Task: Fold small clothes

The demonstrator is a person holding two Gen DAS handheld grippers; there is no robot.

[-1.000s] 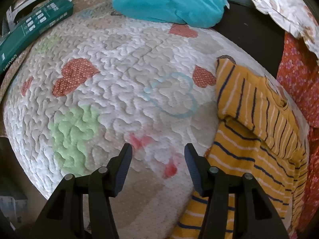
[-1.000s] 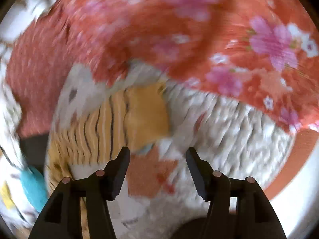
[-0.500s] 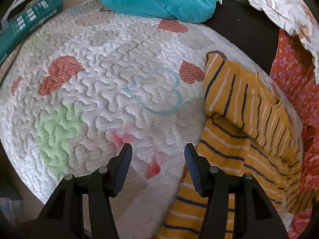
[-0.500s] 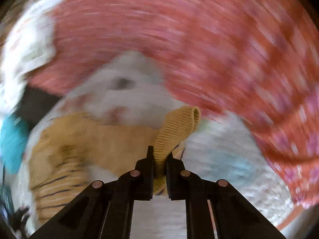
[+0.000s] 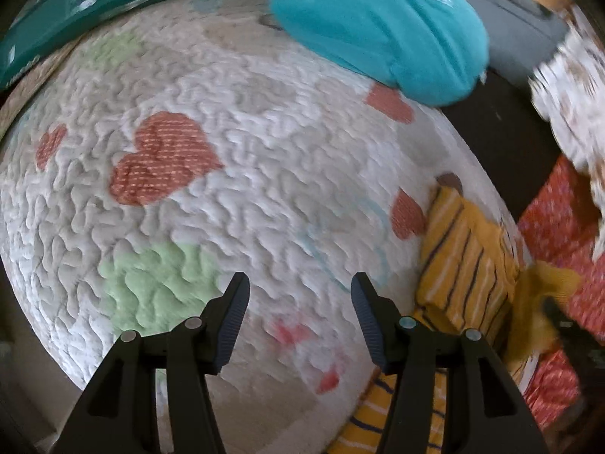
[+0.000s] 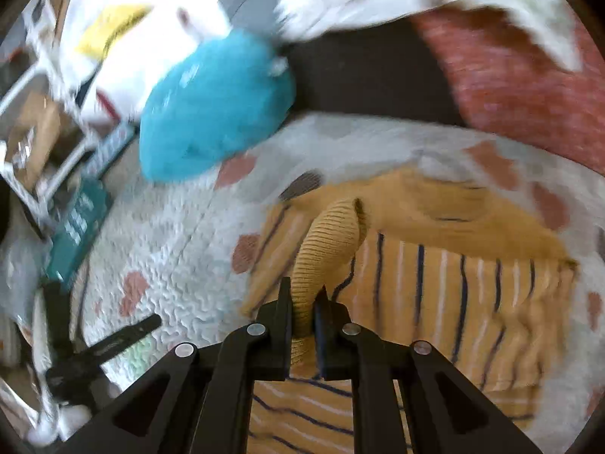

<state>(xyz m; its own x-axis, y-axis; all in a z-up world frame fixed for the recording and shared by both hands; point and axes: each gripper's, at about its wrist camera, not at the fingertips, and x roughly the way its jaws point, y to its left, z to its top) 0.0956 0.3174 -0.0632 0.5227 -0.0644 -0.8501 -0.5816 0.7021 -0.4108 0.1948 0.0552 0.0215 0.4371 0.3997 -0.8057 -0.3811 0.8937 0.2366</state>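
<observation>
Since a second ago: right gripper (image 6: 303, 295), then parted over the quilt, has clamped onto the ribbed mustard cuff (image 6: 328, 242) of the striped yellow garment (image 6: 453, 287) and swung across, so the teal cushion (image 6: 215, 106) now shows in its view. Cuff rises from between the closed jaws in a bent tube; the garment's striped body spreads on the quilt beyond and to the right of them.

Left gripper (image 5: 300, 321): jaws apart, nothing between them, over bare heart-print quilt (image 5: 234, 174). Left view has shifted; the garment (image 5: 465, 261) now lies further right of its jaws, apart from them, at the quilt's right edge. Red floral cloth (image 5: 552, 219) beyond that. Green box (image 5: 83, 11) at top left.
</observation>
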